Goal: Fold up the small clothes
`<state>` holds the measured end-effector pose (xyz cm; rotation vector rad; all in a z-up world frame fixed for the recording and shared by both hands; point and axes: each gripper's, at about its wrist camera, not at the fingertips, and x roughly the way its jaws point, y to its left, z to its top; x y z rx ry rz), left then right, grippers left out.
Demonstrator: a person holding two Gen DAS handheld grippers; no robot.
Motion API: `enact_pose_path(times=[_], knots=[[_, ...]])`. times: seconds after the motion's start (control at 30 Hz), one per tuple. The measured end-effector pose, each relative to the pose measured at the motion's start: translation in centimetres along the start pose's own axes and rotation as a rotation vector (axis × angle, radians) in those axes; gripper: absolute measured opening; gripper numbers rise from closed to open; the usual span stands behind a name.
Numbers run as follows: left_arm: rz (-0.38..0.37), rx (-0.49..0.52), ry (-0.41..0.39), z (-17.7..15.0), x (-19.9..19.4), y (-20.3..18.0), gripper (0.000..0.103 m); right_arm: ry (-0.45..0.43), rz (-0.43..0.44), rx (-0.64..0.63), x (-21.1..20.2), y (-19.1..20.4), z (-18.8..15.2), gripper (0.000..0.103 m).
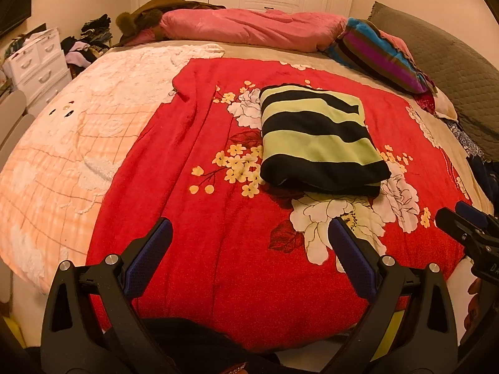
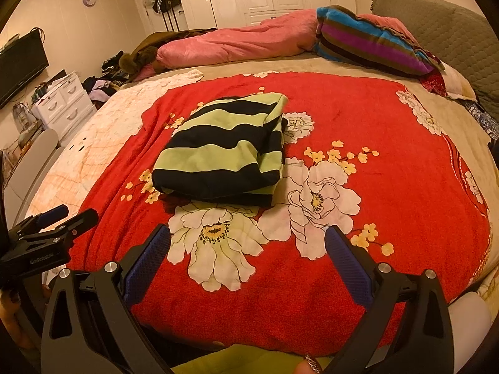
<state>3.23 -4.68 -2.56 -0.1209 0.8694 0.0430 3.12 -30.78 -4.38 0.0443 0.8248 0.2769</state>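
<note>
Both grippers hang over the near edge of the red floral blanket, jaws spread wide and holding nothing: the left gripper with its blue-padded fingers apart above bare red cloth, the right gripper likewise parted over a large white printed flower. Beyond the fingertips, near the blanket's middle, lies the striped garment, black and pale green, folded into a compact rectangle and touched by neither gripper. Left of the blanket spreads a peach checked cover; past its far edge lie a pink quilt and a multicoloured striped pillow.
</note>
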Motion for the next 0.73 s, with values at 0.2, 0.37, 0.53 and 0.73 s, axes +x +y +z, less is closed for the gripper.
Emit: enact_pose_path(times=[0.2, 0.37, 0.53, 0.73], knots=[[0.023, 0.000, 0.032, 0.0, 0.9, 0.4, 0.094, 0.006, -0.047, 0.016, 0.1, -0.9, 0.0, 0.099], [0.071, -0.070, 0.061, 0.2, 2.0, 2.8, 0.094, -0.009, -0.195, 0.108, -0.7, -5.8, -0.4, 0.099], [0.154, -0.194, 0.068, 1.1, 3.2, 9.1, 0.094, 0.039, -0.467, 0.394, -2.2, -17.2, -4.6, 0.099], [0.413, -0.371, 0.117, 3.6, 7.5, 23.3, 0.094, 0.072, -0.952, 0.787, -7.0, -32.7, -13.5, 0.099]])
